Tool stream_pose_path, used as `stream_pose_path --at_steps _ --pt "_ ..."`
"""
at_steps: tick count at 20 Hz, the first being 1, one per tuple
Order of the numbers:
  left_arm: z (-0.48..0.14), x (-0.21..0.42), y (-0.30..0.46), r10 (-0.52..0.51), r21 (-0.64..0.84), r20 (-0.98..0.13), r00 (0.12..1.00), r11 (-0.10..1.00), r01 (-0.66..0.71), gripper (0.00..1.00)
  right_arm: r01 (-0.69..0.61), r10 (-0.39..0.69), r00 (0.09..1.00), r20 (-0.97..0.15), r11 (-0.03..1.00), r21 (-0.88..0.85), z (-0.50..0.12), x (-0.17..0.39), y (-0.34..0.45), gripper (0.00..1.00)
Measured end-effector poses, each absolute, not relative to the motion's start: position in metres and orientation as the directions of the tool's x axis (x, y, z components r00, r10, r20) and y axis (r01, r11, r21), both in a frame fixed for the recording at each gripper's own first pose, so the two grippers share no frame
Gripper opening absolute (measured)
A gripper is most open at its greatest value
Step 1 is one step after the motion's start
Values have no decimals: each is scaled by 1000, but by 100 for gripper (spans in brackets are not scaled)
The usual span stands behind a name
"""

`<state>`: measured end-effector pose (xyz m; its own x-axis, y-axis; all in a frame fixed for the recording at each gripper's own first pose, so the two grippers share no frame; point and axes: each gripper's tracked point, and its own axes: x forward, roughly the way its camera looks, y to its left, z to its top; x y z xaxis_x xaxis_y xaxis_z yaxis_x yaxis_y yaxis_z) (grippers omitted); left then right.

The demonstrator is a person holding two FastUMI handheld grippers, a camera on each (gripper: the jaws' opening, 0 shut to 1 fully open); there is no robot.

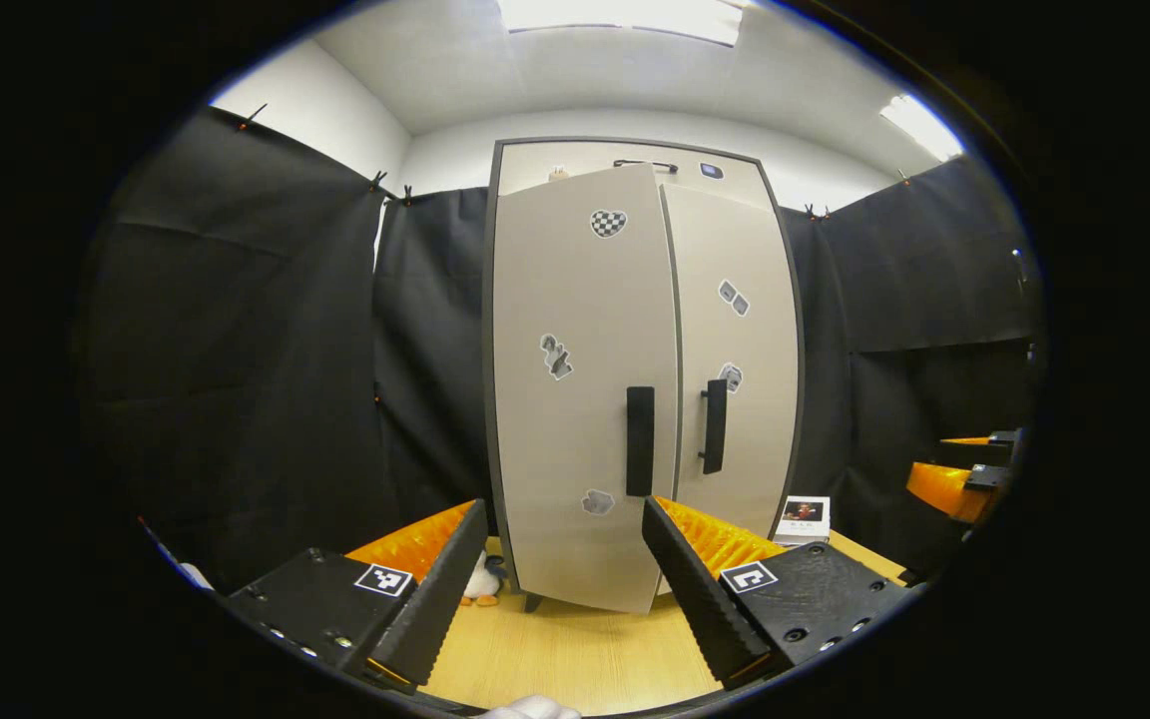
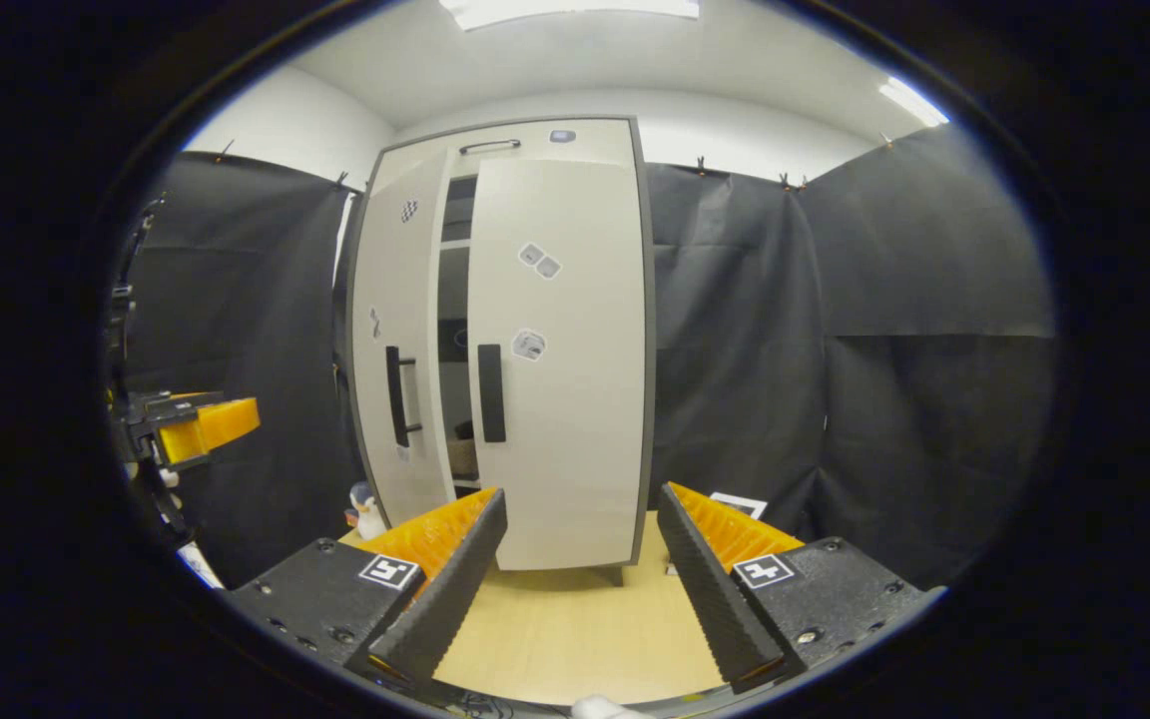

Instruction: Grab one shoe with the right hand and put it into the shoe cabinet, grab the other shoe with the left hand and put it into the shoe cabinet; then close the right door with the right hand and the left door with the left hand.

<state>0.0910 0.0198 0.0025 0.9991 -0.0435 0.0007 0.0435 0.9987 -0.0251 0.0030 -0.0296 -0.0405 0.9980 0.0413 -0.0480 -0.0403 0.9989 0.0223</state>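
Pale wood makes up the counter (image 1: pixel 575 659) under the left gripper (image 1: pixel 565 579), whose fingers stand wide apart with nothing between them. Straight ahead of them, in the left gripper view, rises the tall beige two-door shoe cabinet with a dark frame (image 1: pixel 635 160). Its left door (image 1: pixel 580 399) stands slightly ajar, its lower edge reaching out between the fingertips, while its right door (image 1: pixel 740 359) sits back closer to the frame. Each door carries a black vertical handle (image 1: pixel 640 440) and a few small grey stickers. A small white toy penguin with orange feet (image 1: pixel 482 584) stands on the counter just behind the left-hand finger, and a small white box with a picture on it (image 1: pixel 803 519) sits beyond the right-hand finger.

In the right gripper view, the right gripper (image 2: pixel 580 574) also holds its fingers wide, empty, over the counter. The cabinet stands ahead of them, with a dark gap between the two doors showing shelves inside; I cannot make out the shoes in there. Far off beyond the left-hand finger the left gripper's fingertip shows.
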Motion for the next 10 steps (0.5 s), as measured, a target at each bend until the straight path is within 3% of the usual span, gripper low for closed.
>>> stream_pose_path --at_steps 6,10 --pt "-13 45 34 27 42 -9 1000 999 -27 96 -16 16 999 -51 1000 18 -48 -10 -29 99" --pt "-27 38 22 -1 16 -42 999 1000 2 96 -23 24 998 -64 1000 19 -53 -16 -21 99"
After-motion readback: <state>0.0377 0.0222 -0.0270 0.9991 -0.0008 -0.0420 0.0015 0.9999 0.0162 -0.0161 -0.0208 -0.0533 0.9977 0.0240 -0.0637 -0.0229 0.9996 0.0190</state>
